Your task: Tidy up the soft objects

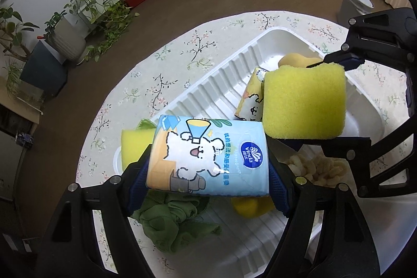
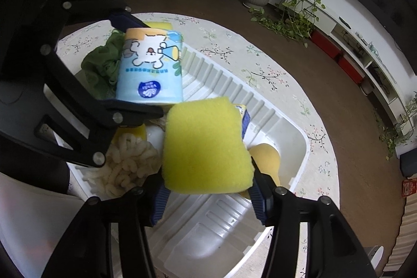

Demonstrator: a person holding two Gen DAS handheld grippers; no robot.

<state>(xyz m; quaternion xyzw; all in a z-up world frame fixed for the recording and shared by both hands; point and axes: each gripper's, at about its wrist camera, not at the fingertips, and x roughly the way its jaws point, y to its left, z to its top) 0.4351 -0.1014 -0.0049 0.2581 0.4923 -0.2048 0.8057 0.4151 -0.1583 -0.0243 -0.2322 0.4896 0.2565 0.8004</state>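
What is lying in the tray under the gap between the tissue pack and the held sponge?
In the right wrist view, a cream shaggy cloth lies in the tray below the gap between tissue pack and sponge.

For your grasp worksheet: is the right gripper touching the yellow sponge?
Touching. The right wrist view shows the yellow sponge pinched between the right gripper's fingers, its edges pressed in at both pads.

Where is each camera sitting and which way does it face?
Left wrist: on the left claw, facing along its fingers at the held tissue pack over the white tray; the right claw shows.
Right wrist: on the right claw, facing its yellow sponge; the left claw shows.
Shared: both claws, pack, sponge, tray.
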